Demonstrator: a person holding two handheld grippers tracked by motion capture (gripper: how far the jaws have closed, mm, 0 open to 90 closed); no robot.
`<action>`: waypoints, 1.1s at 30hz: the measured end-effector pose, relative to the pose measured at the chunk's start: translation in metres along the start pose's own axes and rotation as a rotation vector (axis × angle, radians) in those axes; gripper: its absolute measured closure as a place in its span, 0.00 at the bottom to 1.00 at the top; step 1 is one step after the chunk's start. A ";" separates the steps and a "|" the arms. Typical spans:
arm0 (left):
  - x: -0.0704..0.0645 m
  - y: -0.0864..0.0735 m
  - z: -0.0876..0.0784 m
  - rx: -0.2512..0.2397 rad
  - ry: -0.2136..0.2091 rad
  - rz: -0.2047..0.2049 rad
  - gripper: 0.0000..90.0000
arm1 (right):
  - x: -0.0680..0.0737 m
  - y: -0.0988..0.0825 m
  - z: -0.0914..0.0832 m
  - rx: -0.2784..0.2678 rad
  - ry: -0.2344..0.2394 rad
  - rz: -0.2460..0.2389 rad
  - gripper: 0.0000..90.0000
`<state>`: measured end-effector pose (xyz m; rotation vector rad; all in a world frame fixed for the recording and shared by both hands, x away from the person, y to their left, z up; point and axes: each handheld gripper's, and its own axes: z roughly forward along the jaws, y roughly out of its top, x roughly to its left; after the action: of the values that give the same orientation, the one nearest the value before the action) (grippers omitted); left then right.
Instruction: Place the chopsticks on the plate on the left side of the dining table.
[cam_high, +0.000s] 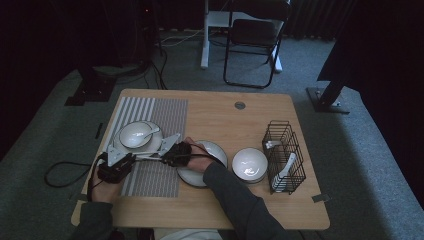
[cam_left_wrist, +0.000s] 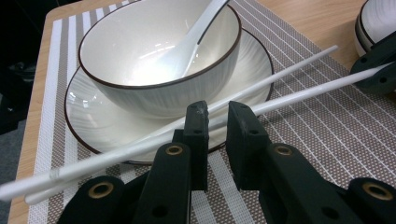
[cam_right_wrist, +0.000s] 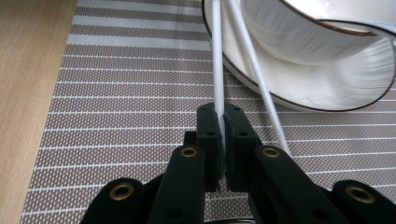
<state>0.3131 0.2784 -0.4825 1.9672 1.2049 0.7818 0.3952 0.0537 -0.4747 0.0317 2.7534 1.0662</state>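
A white bowl (cam_left_wrist: 159, 60) with a dark rim holds a white spoon (cam_left_wrist: 187, 46) and stands on a matching plate (cam_left_wrist: 93, 121) on the striped placemat (cam_high: 155, 175). Two white chopsticks (cam_high: 148, 157) lie across the mat just in front of the plate. My right gripper (cam_right_wrist: 219, 114) is shut on one chopstick (cam_right_wrist: 217, 70); the other chopstick (cam_right_wrist: 261, 84) runs loose beside it. My left gripper (cam_left_wrist: 217, 116) stands slightly open at the chopsticks' other end, where a chopstick (cam_left_wrist: 303, 91) passes the jaw tips without being pinched. Farther along, the right gripper (cam_left_wrist: 373, 74) holds its tip.
An empty plate (cam_high: 216, 150) lies under the right forearm. Stacked bowls (cam_high: 249, 164) stand right of it, beside a black wire basket (cam_high: 283, 150) with white spoons. The left gripper (cam_high: 131, 158) and right gripper (cam_high: 163, 158) face each other over the mat. A folding chair (cam_high: 252, 40) stands beyond the table.
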 end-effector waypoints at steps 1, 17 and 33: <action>0.000 -0.001 0.003 0.010 -0.002 0.000 0.88 | 0.000 0.000 0.001 0.006 -0.001 -0.001 0.96; -0.002 0.002 0.006 0.010 -0.005 0.005 0.88 | -0.003 -0.001 0.003 0.010 -0.015 0.015 0.96; -0.005 0.003 0.006 0.007 -0.008 0.011 0.87 | -0.002 -0.001 0.003 -0.003 -0.014 0.016 0.96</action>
<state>0.3173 0.2719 -0.4841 1.9820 1.1945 0.7755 0.3976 0.0548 -0.4770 0.0606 2.7441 1.0695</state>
